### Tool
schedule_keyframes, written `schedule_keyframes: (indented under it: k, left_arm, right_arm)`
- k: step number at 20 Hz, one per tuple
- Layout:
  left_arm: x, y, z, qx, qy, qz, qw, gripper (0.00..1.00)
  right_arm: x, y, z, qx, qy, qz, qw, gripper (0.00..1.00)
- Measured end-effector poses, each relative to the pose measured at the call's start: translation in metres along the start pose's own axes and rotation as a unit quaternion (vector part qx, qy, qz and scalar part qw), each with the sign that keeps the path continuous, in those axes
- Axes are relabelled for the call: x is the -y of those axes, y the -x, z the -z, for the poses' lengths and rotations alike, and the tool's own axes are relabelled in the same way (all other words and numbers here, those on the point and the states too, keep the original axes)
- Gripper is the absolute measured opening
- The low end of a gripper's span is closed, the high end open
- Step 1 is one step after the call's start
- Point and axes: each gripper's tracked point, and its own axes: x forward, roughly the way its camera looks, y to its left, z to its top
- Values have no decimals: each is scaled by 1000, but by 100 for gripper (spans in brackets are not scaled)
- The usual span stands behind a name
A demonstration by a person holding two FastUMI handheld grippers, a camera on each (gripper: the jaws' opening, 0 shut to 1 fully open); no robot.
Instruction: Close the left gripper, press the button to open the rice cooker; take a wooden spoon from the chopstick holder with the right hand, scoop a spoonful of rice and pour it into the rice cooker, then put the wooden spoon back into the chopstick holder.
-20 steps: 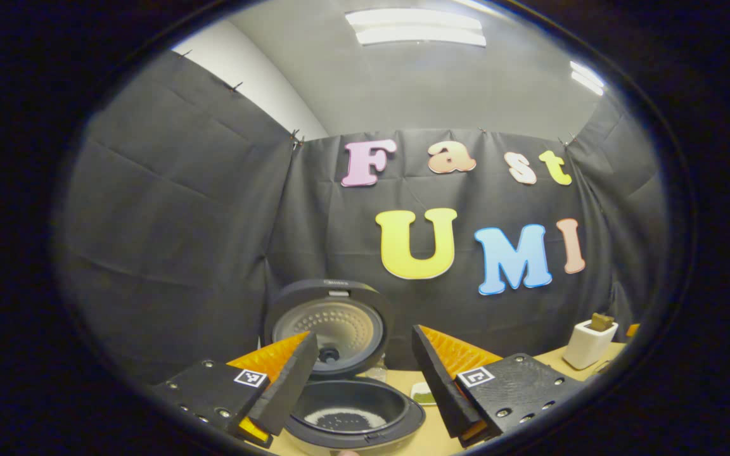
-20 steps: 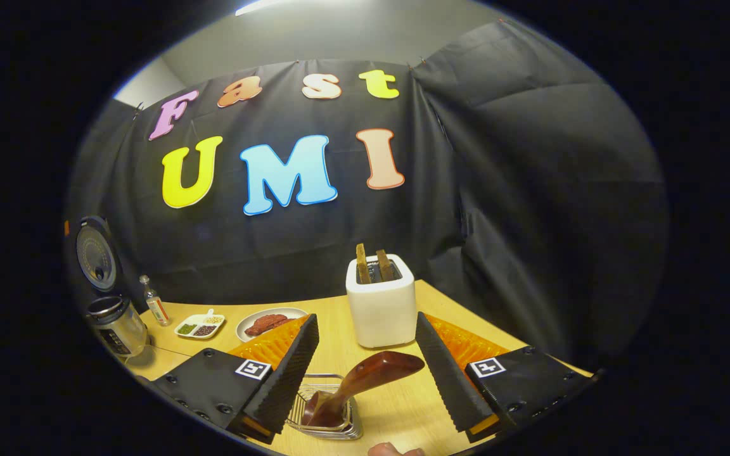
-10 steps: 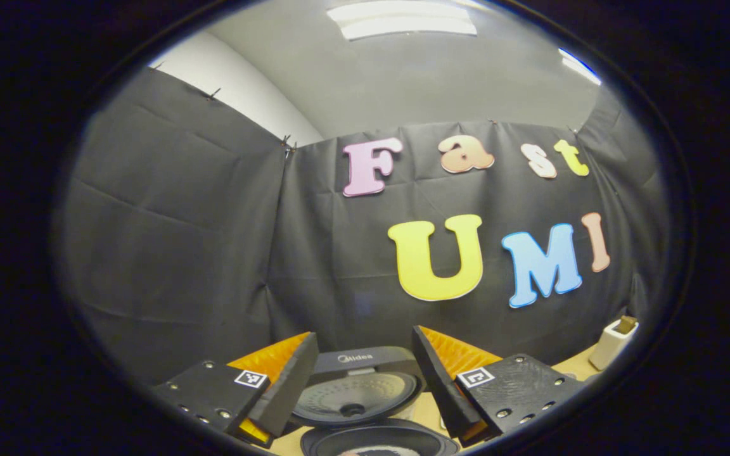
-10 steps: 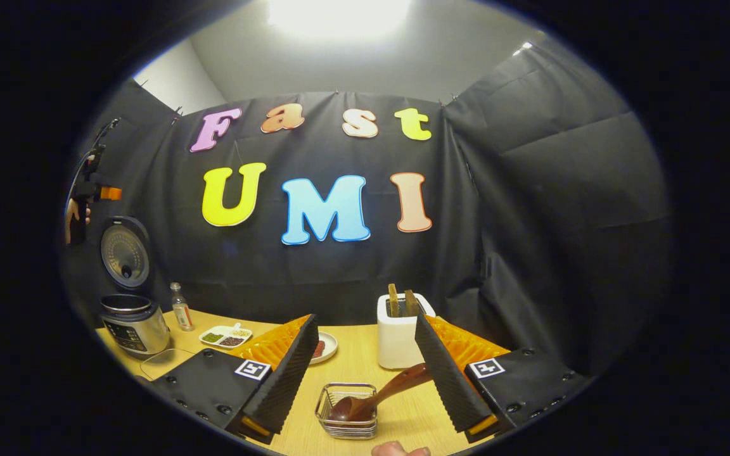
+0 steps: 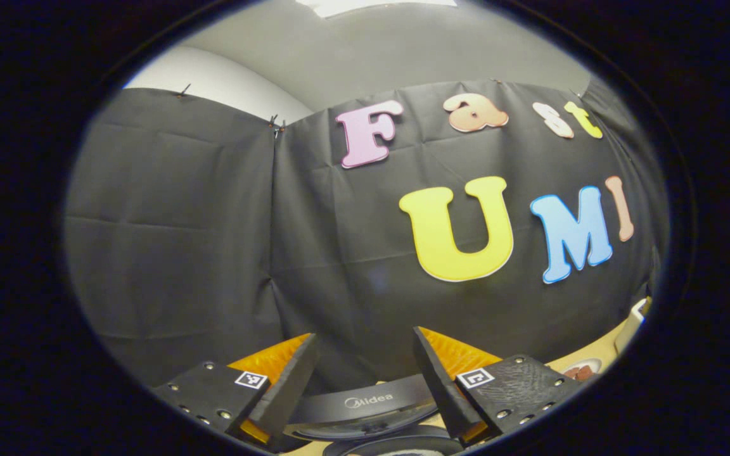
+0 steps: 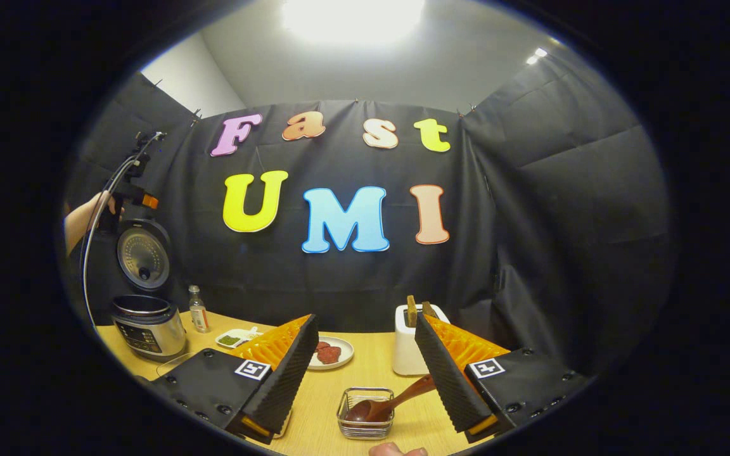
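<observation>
Wooden spoon [image 6: 385, 405] back in wire chopstick holder [image 6: 365, 415]; right gripper [image 6: 365, 373] spread empty, pulled back, left gripper [image 5: 365, 380] likewise open; task seemingly finished

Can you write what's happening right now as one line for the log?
cooker: lid open | spoon: in holder | left gripper: open | right gripper: open

Staged kitchen booth: rice cooker [image 6: 149, 326], toaster [image 6: 408, 345], wood table [image 6: 365, 373], black cloth walls.
</observation>
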Motion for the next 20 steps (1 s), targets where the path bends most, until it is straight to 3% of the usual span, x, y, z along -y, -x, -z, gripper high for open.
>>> schedule_keyframes:
  k: [5,12,14,15,20]
  left_arm:
    - [-8,-17,40,-62,22,-11,998,93]
    - [-8,-10,47,-82,77,-6,994,96]
    - [-3,1,50,-88,77,-2,993,94]
    - [5,23,56,-89,75,0,993,96]
    - [24,72,80,-103,75,12,992,94]
  right_arm:
    - [-22,-3,12,-17,6,-35,999,98]
    - [-28,6,22,-30,3,-47,998,98]
    - [-26,8,18,-21,2,-50,999,93]
    - [-26,8,19,-22,-1,-52,998,98]
    - [-36,15,37,-43,2,-82,996,98]
